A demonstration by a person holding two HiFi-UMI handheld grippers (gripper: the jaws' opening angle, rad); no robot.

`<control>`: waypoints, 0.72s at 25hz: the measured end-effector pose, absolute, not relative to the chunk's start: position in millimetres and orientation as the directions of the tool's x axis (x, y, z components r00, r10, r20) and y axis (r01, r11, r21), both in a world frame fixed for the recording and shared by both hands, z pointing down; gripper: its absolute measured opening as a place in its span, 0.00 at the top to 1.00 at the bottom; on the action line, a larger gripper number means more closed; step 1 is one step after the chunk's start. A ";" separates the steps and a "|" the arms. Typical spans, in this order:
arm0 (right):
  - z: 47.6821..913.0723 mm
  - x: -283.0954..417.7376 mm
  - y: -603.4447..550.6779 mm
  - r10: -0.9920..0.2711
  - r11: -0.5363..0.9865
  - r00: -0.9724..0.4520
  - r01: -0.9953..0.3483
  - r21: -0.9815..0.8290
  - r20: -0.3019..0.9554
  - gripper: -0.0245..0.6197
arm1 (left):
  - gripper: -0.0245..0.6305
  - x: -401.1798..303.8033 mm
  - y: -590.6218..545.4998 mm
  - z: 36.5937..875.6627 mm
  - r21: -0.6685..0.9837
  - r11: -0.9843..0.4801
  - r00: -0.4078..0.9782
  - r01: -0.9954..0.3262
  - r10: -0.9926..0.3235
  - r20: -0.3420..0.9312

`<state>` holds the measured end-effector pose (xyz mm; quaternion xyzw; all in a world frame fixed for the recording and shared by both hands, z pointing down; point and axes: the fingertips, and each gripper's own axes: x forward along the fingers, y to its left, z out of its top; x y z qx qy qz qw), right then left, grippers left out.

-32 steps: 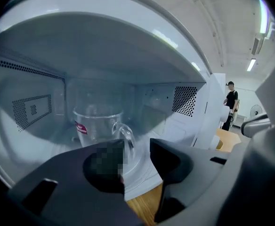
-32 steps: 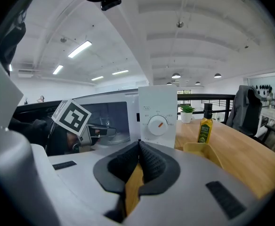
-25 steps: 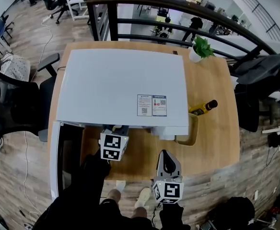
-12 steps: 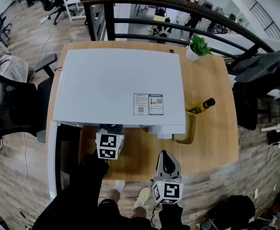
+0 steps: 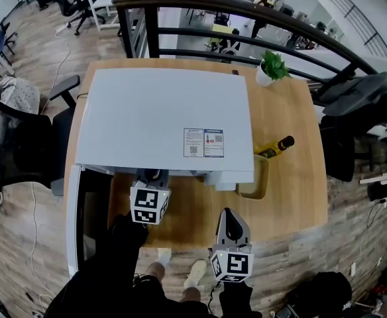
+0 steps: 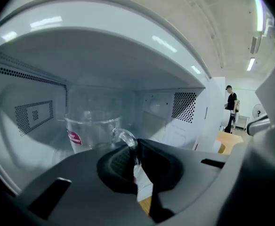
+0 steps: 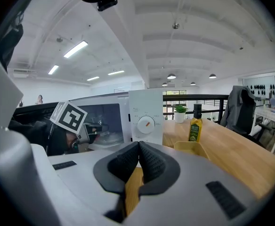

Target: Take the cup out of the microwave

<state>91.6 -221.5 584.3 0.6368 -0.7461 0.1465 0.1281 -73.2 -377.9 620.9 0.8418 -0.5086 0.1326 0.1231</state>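
Two grippers are in our hands, and we stand at a big wooden table (image 5: 293, 177) with a white microwave (image 5: 160, 118) on top. Its door (image 5: 74, 217) hangs wide open on the left side, so we can reach in. Our left gripper (image 6: 135, 154) pokes into the microwave, and its jaws are squeezed tight on something. Our right gripper (image 7: 138, 157) hangs outside, in front of the microwave and out of the way. Its jaws are pressed together with nothing between them, because this job needs only one hand. The clear glass cup (image 6: 88, 131) is inside the microwave, just past the left jaws. We pinch it by its thin handle (image 6: 123, 138), since the round cup looks too wide and slippery to grab. We think the grip is done and the pull out comes next. It should go slow and level, so the cup does not bump the opening.
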 end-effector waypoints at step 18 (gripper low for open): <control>555.8 90.3 -176.8 -0.921 0.194 -0.201 -0.979 -0.054 0.333 0.94 | 0.93 -73.7 -302.1 579.0 0.044 -0.448 0.439 -0.893 -0.845 0.305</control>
